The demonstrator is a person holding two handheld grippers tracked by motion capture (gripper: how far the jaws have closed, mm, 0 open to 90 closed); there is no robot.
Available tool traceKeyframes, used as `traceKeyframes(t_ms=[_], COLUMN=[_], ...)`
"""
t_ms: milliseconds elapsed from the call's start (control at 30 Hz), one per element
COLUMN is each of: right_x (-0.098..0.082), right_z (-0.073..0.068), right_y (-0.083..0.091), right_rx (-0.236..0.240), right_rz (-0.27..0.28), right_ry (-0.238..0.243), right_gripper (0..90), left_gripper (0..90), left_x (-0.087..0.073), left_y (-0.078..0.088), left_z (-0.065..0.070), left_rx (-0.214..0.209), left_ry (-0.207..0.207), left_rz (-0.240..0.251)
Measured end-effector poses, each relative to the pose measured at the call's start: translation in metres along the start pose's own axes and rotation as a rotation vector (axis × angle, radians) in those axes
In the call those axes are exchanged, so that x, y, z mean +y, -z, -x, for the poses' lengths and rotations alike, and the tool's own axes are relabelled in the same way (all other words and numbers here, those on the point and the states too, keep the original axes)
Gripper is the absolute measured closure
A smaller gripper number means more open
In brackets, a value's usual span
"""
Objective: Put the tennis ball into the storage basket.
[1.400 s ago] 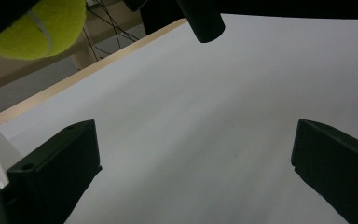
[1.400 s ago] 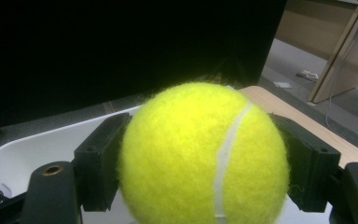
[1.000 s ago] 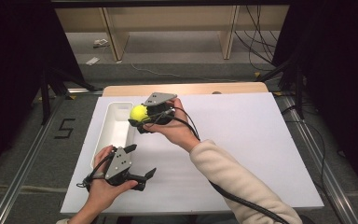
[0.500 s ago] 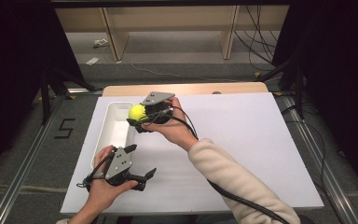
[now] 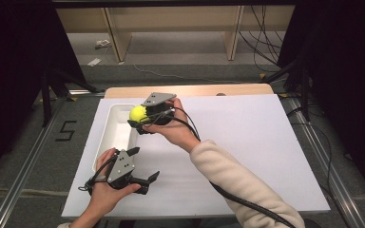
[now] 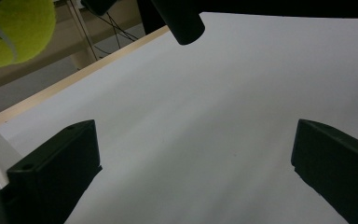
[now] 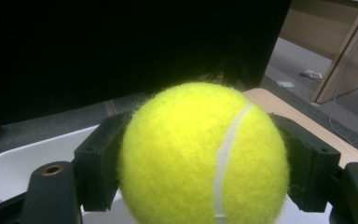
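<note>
Two tongs in play: right tongs (image 5: 140,118) clamp the tennis ball (image 5: 137,113) above the white tray's (image 5: 105,137) far end, tray directly beneath and nearer that hand, while left tongs (image 5: 144,167) rest spread and empty on the white surface (image 5: 256,142) beside the tray.

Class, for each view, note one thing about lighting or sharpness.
High view: evenly lit white table, dark surroundings. Left gripper view: tennis ball soft at the corner, table dim grey. Right gripper view: ball fuzz sharp and bright, black backdrop.
</note>
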State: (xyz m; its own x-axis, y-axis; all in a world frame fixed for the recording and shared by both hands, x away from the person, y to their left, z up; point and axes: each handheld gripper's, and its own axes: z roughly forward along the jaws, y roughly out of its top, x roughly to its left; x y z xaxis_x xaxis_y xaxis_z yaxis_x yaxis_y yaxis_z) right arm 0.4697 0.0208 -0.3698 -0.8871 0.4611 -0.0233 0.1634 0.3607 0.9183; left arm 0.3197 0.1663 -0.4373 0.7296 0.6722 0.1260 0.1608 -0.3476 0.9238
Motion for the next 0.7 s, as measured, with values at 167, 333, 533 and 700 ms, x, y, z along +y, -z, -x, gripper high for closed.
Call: traceKeyframes(t_ms=[167,333,533,700], right_x=[0.0013,0.0030,0.0021,0.0024], right_z=[0.0005,-0.0003,-0.0019,-0.0021], right_y=[-0.0020,-0.0040,-0.0070,-0.0098], right_rx=[0.001,0.002,0.009,0.011], right_rz=[-0.001,-0.002,-0.006,-0.006], right_ry=[0.002,0.002,0.000,0.000], right_gripper=[26.0,26.0,26.0,26.0], left_gripper=[0.7,0.7,0.7,0.7], left_x=[0.0000,0.0000,0.0001,0.0000], left_y=[-0.0001,0.0001,0.0000,0.0001], left_z=[0.0001,0.0000,0.0002,0.0000], left_rx=[-0.002,-0.001,-0.001,-0.001], left_ry=[0.000,0.001,0.000,0.000], left_rz=[0.000,0.001,0.000,0.001])
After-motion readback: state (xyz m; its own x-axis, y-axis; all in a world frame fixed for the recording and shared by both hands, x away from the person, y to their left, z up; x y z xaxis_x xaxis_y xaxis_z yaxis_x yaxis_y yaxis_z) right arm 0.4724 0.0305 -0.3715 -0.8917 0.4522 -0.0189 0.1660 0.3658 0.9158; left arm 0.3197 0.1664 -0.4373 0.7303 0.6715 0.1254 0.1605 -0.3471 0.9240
